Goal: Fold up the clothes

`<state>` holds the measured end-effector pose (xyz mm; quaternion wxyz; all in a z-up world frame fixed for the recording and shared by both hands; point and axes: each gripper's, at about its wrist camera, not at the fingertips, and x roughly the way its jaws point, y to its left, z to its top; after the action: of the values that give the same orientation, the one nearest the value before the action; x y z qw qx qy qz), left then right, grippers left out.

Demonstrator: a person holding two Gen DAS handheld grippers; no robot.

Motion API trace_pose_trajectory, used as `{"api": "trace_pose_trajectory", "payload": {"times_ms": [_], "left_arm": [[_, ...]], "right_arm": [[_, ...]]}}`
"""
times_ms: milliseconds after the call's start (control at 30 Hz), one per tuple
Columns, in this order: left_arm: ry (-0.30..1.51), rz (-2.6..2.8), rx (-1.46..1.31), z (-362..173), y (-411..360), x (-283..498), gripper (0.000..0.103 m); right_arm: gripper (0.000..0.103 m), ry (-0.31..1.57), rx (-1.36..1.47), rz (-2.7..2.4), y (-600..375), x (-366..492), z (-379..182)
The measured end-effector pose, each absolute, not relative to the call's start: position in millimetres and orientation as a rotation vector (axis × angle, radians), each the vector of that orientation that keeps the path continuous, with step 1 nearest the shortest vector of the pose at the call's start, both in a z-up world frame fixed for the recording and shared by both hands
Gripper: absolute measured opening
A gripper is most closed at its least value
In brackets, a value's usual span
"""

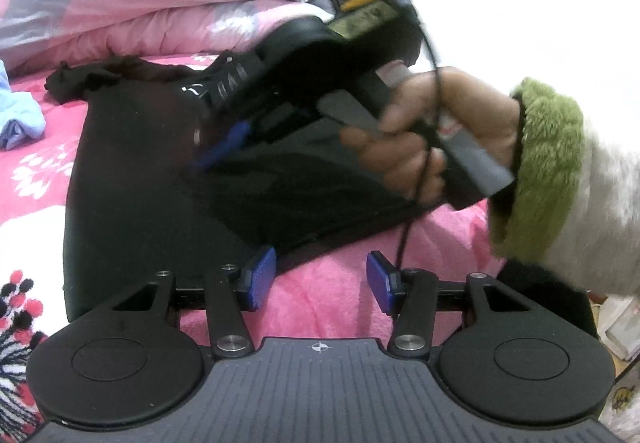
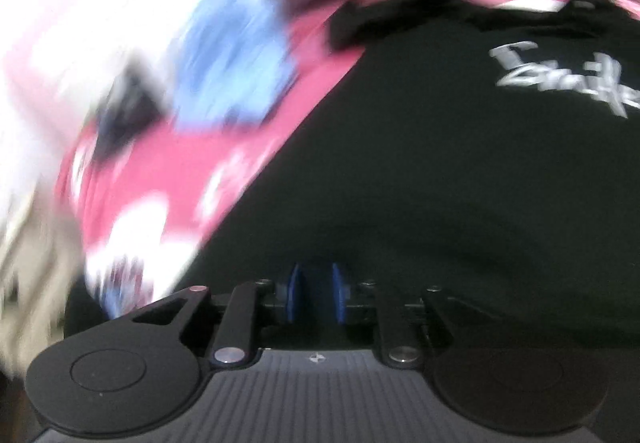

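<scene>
- While the left wrist view shows a hand (image 1: 420, 135) gripping the right claw (image 1: 224, 147) over the black garment (image 1: 132, 171) on the pink bed (image 1: 320, 295), the right view blurs.
- White lettering (image 2: 560, 79) on the garment, unreadable.
- Left claw (image 1: 320, 279) half open, empty, at the garment's lower edge; right claw (image 2: 318, 295) slightly parted above the fabric.

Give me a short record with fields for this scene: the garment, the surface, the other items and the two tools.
garment: black shirt with white lettering, lying spread out
surface: pink floral bed cover
other items: pink quilt behind; light blue cloth beside the shirt
left tool: open, nothing between the pads
right tool: narrow gap, over the shirt
</scene>
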<state>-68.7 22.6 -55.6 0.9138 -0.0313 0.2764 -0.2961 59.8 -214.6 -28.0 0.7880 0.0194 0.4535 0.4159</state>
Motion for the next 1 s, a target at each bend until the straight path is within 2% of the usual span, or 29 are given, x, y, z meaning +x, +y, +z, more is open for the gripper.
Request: {"api": "trace_pose_trajectory", "payload": {"times_ms": [100, 333, 533, 667, 733, 867, 1000], "left_arm": [[0.549, -0.621, -0.068, -52, 25, -73, 0.050], [0.510, -0.748, -0.003, -43, -6, -70, 0.051], [0.528, -0.792, 0.092, -54, -63, -40, 0.051], [0.546, -0.794, 0.140, -61, -70, -37, 0.051], [0.548, -0.798, 0.152, -61, -68, -38, 0.051], [0.550, -0.803, 0.135, -61, -63, -40, 0.051], [0.535, -0.793, 0.106, -55, -61, -40, 0.051]], "right_arm": [[0.021, 0.848, 0.095, 0.785, -236, 47, -11], [0.021, 0.732, 0.127, 0.567, -374, -4, 19], [0.021, 0.829, 0.010, 0.433, -427, 22, 22], [0.018, 0.955, -0.054, 0.361, -415, 75, -12], [0.018, 0.911, -0.036, 0.326, -419, 96, -21], [0.020, 0.826, 0.008, 0.262, -432, 105, -3], [0.020, 0.904, 0.048, 0.460, -438, 73, 11]]}}
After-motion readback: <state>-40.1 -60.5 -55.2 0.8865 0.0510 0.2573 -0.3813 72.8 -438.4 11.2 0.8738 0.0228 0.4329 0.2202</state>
